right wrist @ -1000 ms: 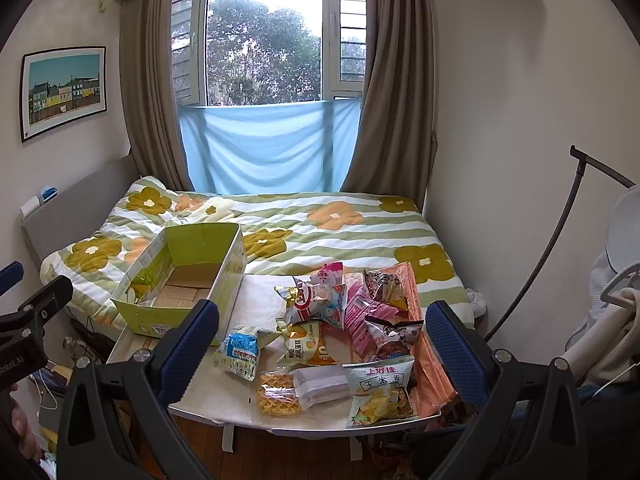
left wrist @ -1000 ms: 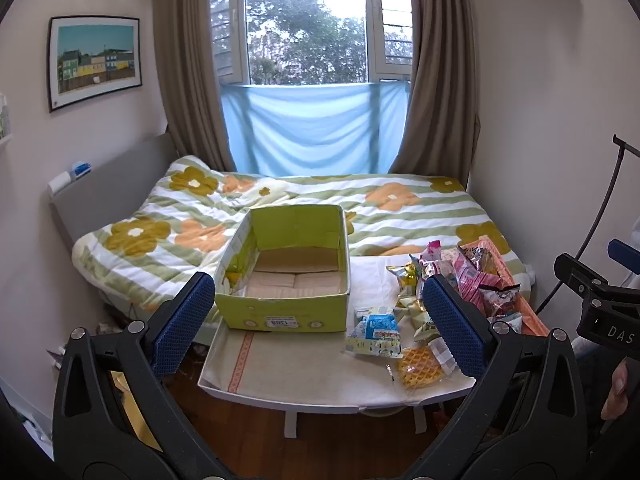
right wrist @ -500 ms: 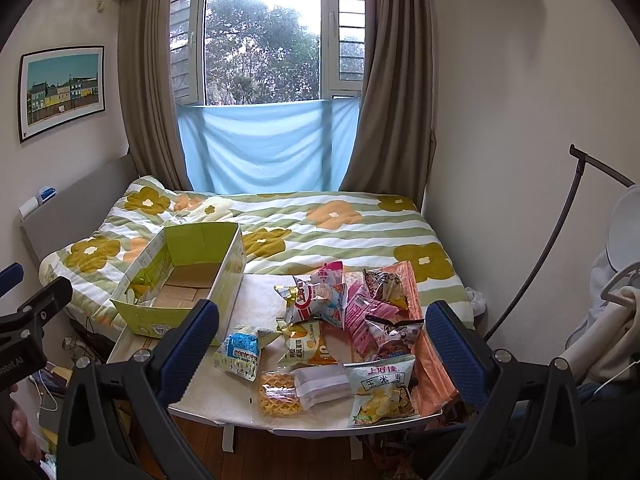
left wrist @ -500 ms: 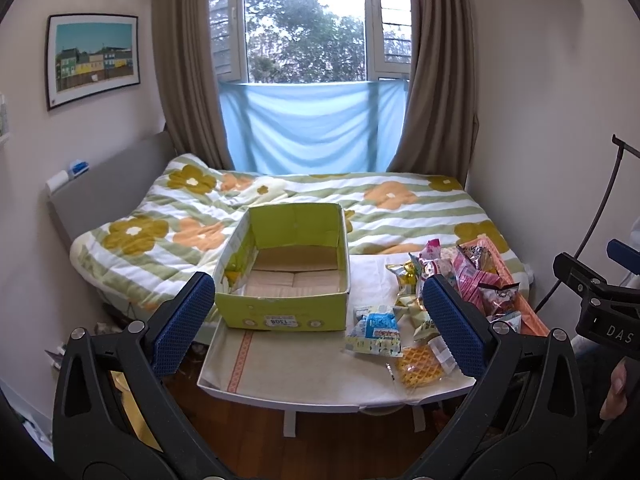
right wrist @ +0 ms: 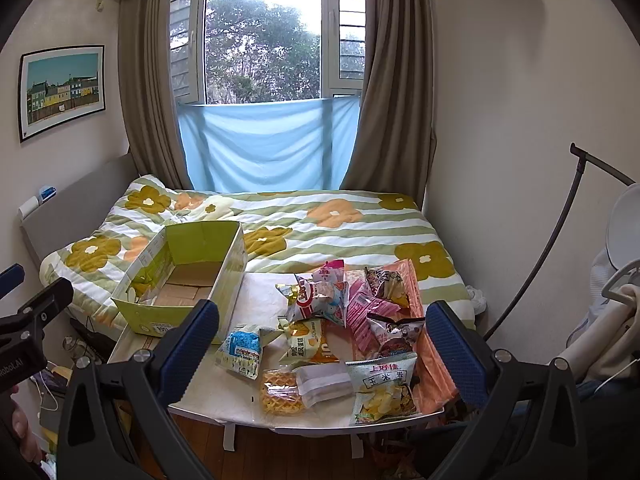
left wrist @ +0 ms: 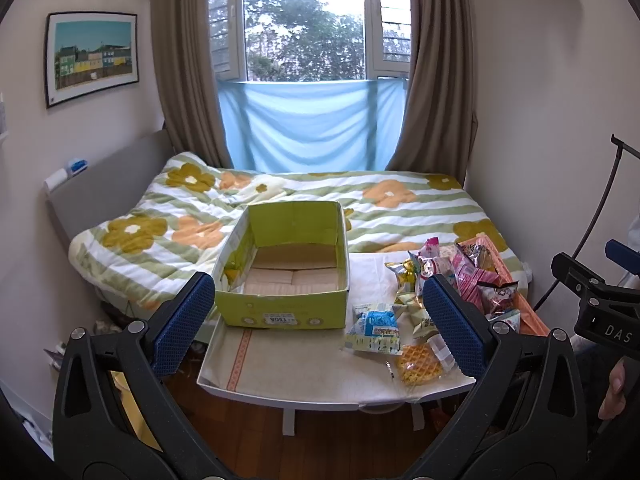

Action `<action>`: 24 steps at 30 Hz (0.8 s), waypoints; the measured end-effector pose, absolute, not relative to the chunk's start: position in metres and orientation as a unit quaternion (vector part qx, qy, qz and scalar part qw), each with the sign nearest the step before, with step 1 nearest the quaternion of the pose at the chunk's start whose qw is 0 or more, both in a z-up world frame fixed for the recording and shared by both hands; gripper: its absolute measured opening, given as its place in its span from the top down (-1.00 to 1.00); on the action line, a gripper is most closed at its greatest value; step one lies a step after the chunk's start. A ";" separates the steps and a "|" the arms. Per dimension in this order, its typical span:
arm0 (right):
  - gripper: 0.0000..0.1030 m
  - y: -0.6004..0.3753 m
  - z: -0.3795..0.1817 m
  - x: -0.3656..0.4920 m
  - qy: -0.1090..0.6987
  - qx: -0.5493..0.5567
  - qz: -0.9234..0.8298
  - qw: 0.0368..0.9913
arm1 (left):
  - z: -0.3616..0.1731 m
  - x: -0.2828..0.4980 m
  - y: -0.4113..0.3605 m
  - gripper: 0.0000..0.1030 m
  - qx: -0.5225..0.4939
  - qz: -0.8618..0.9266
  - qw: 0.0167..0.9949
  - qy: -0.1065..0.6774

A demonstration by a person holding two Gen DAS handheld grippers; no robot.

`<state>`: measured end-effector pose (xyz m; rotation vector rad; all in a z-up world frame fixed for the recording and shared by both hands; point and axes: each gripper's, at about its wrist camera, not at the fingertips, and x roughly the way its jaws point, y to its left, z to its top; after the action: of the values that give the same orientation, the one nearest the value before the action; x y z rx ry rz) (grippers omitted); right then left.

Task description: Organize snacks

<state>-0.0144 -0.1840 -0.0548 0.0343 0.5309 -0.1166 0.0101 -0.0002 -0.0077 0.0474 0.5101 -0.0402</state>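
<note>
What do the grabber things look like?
Both grippers look alike. The left gripper and right gripper each have two chunky black plastic arms with silver screws, ending in fingers covered by dark blue pads with a bumpy, dotted grip. White letters "DAS" are printed on the side of the right one where it shows in the left view. No cables or sleeves show.

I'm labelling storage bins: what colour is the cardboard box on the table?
Yellow-green outside, plain brown cardboard inside; the cardboard box shows best in the left wrist view.

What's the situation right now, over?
Left gripper and right gripper open, empty, short of the table. Green cardboard box empty; snack packets piled beside it. Nothing blocking.
</note>
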 end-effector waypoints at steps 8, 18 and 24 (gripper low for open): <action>-1.00 -0.183 -0.054 -0.015 0.263 0.019 -0.056 0.963 | -0.007 0.011 0.000 -0.99 0.023 -0.020 0.967 0.252; -1.00 -0.211 -0.064 -0.015 0.297 0.039 -0.110 0.948 | -0.038 0.040 -0.008 -0.99 0.011 -0.072 0.942 0.329; -1.00 -0.245 -0.106 -0.008 0.345 0.060 -0.124 0.928 | -0.093 0.070 -0.030 -0.99 -0.002 -0.099 0.910 0.402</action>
<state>-0.0076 -0.2453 -0.1064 0.1222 0.7078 -0.2551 0.0702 -0.0305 -0.0933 -0.0044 0.8282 -0.2036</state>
